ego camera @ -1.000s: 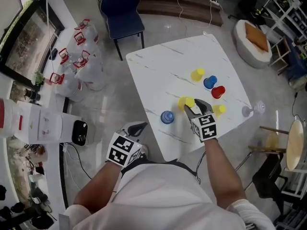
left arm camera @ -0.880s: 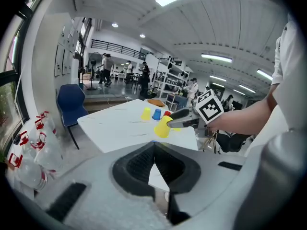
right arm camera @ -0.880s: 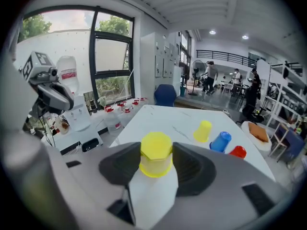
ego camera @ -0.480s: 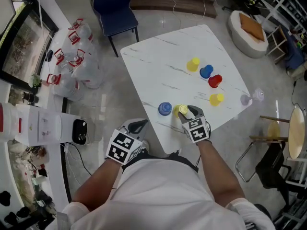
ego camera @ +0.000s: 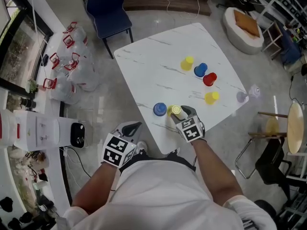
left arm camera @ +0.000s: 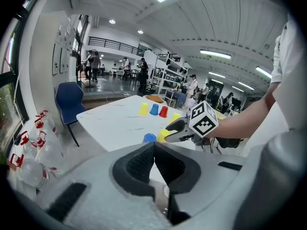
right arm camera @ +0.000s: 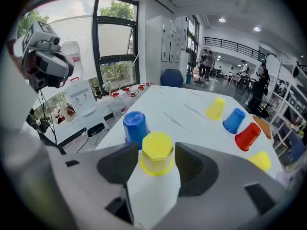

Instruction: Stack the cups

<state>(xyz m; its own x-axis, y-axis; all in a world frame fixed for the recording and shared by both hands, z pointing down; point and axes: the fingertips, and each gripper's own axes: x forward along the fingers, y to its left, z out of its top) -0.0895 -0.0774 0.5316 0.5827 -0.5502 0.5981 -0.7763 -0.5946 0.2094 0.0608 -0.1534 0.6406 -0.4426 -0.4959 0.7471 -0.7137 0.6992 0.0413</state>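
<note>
Nothing stacked yet: yellow cup (right arm camera: 157,153) set just beside blue cup (right arm camera: 135,124), straddled by right gripper (right arm camera: 156,151), jaws just opened off it; left gripper (left arm camera: 154,164) held closed, empty.

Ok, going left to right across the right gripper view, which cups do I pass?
near blue cup → closest yellow cup → far yellow cup → far blue cup → red cup → rightmost yellow cup
</note>
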